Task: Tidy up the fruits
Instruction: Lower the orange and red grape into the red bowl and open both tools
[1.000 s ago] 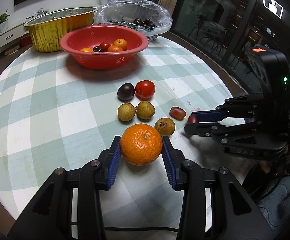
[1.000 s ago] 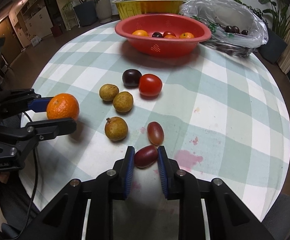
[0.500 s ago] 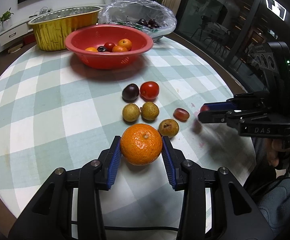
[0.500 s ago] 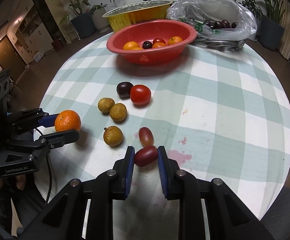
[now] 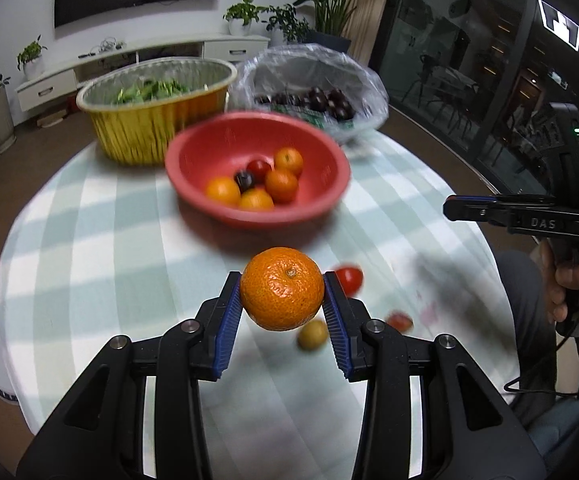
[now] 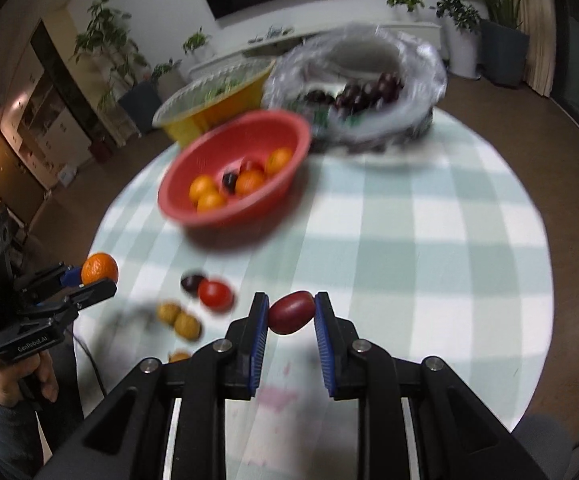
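- The left gripper (image 5: 283, 304) is clamped on a round orange mandarin (image 5: 282, 288), held above the checked green-and-white tablecloth (image 5: 89, 248).
- The right gripper (image 6: 291, 316) is clamped on a small oval dark-red fruit (image 6: 291, 312), also off the table.
- The red plastic bowl (image 5: 193, 184) behind already holds several oranges, a red fruit and a dark one.
- Left on the cloth: a red tomato (image 6: 215, 294), a dark plum (image 6: 191, 283) and small brown fruits (image 6: 187, 325).
- Judged partway done.

Each wrist camera looks forward and down along its own gripper's fingers, close over the table (image 5: 89, 240). Both views share the red bowl (image 5: 209, 208) and each other's gripper.
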{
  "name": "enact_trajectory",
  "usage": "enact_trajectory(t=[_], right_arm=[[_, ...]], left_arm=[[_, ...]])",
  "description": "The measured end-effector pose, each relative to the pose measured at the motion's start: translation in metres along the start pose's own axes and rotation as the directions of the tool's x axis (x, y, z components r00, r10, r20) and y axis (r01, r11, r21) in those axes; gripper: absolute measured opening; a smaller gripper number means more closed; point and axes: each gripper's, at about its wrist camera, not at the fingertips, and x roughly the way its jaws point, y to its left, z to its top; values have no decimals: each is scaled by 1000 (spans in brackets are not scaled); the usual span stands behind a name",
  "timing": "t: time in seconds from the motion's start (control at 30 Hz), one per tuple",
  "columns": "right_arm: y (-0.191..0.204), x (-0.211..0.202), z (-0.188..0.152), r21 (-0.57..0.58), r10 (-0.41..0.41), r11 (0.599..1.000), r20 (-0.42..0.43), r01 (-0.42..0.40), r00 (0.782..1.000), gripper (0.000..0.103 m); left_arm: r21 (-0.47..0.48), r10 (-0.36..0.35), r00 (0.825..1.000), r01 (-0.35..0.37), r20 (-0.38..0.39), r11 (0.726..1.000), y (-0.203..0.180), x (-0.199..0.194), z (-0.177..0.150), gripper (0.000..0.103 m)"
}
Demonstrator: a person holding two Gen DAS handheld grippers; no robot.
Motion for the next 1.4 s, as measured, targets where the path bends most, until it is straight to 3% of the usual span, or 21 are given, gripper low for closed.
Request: enact_trajectory(t=[0.2, 0.43, 0.7, 1.03, 1.4], right_arm=[[11, 0, 43, -57, 25, 998, 75, -21, 997, 25], [36, 31, 77, -137, 44, 990, 72, -34, 996, 25], [60, 80, 89, -226, 25, 974, 17, -21, 1000, 25], [62, 114, 89, -279, -26, 960, -50, 11, 998, 25], [59, 126, 87, -296, -40, 955, -64, 19, 997, 26]], left_arm=[[21, 31, 999, -31, 24, 999, 8, 18, 48, 38], [38, 64, 998, -64, -4, 997, 18, 60, 82, 38], [58, 76, 996, -74, -47, 996, 28, 100, 87, 38], [107, 81, 993, -72, -87, 992, 26, 134, 89, 38], [123, 111, 990, -100, -84, 987, 25, 136, 92, 40]])
